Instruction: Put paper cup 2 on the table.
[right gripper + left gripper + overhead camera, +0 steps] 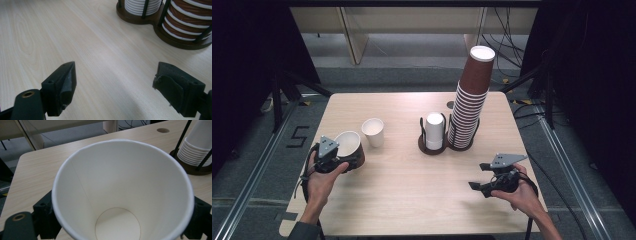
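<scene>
Brown paper cup (122, 195), white inside, seam and round base visible, tilted mouth-up, pinched between jaws of left gripper (330, 156) at table's (412, 200) 9 o'clock. Right gripper (484, 186), 4 o'clock: jaws spread, empty. White cup (373, 132) upright just beside.

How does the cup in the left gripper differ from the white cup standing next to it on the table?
The held cup is brown outside, tilted and clamped in the left gripper; the white cup is white outside, upright and standing free on the table. The held cup also looks larger. Both are empty, with white insides.
</scene>
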### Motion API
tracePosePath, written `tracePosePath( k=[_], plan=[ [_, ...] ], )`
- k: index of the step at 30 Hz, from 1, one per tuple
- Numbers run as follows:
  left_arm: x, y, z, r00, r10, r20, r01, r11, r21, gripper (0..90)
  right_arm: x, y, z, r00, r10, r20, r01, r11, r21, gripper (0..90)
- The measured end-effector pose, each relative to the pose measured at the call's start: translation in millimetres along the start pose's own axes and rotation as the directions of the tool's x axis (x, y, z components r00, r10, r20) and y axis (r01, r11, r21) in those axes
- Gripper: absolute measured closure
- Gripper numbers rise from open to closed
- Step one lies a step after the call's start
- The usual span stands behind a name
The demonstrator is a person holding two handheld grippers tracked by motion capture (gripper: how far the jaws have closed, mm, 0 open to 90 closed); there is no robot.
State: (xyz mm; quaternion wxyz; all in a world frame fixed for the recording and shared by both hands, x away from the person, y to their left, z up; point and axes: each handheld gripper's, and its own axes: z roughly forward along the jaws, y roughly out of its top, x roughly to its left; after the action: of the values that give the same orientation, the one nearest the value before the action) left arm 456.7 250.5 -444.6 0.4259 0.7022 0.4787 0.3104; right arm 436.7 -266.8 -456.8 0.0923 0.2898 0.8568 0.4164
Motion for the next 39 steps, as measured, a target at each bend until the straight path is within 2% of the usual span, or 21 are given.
tracePosePath(
  k=[4, 6, 10, 12, 15, 26, 29, 31, 37, 39],
  plan=[
    [4.9, 1.0, 4.3, 0.9997, 0.000, -0.024, 0.000, 0.9999, 0.013, 12.3, 0.9, -1.0, -1.1, 0.9999, 0.016, -0.002, -0.016, 1.000, 0.006, 18.4],
    [6.8, 1.1, 6.7, 0.9996, -0.008, -0.026, 0.008, 0.9999, 0.010, 12.3, -0.5, -1.3, -1.0, 1.0000, 0.001, -0.001, -0.001, 1.000, 0.004, 18.4],
    [8.0, 0.3, 11.9, 0.9997, 0.000, -0.025, 0.001, 0.9997, 0.026, 12.3, 0.5, -2.1, -1.5, 0.9998, 0.019, 0.000, -0.019, 1.000, 0.004, 18.4],
    [8.7, -0.1, 14.9, 0.9996, -0.006, -0.028, 0.007, 0.9997, 0.023, 12.3, 0.5, -2.1, -1.8, 0.9998, 0.018, -0.003, -0.018, 1.000, 0.008, 18.4],
    [10.2, 0.6, 17.0, 0.9992, -0.006, -0.039, 0.008, 0.9989, 0.047, 12.3, 0.3, -2.3, -1.6, 0.9999, 0.013, -0.003, -0.013, 1.000, 0.008, 18.4],
    [18.6, 9.2, 29.0, 0.9981, -0.028, -0.054, 0.030, 0.9991, 0.029, 12.1, -0.8, -3.2, -1.0, 0.9998, 0.019, -0.008, -0.019, 1.000, 0.009, 18.4],
    [19.3, 9.9, 33.6, 0.9977, -0.023, -0.063, 0.025, 0.9990, 0.036, 12.1, -2.7, -3.4, -1.2, 1.0000, -0.001, 0.002, 0.001, 1.000, 0.001, 18.4],
    [19.6, 10.4, 36.0, 0.9974, -0.020, -0.070, 0.023, 0.9988, 0.043, 12.0, -1.1, -3.9, -1.1, 0.9998, 0.018, -0.007, -0.018, 1.000, 0.008, 18.4],
    [24.2, 10.9, 41.3, 0.9964, -0.011, -0.084, 0.015, 0.9987, 0.049, 11.9, -1.7, -4.1, -1.4, 1.0000, 0.003, -0.005, -0.003, 1.000, 0.006, 18.4],
    [25.5, 11.3, 42.6, 0.9963, -0.012, -0.085, 0.016, 0.9986, 0.050, 11.9, -0.4, -4.5, -1.4, 0.9997, 0.023, -0.007, -0.023, 1.000, 0.006, 18.4]
  ],
)
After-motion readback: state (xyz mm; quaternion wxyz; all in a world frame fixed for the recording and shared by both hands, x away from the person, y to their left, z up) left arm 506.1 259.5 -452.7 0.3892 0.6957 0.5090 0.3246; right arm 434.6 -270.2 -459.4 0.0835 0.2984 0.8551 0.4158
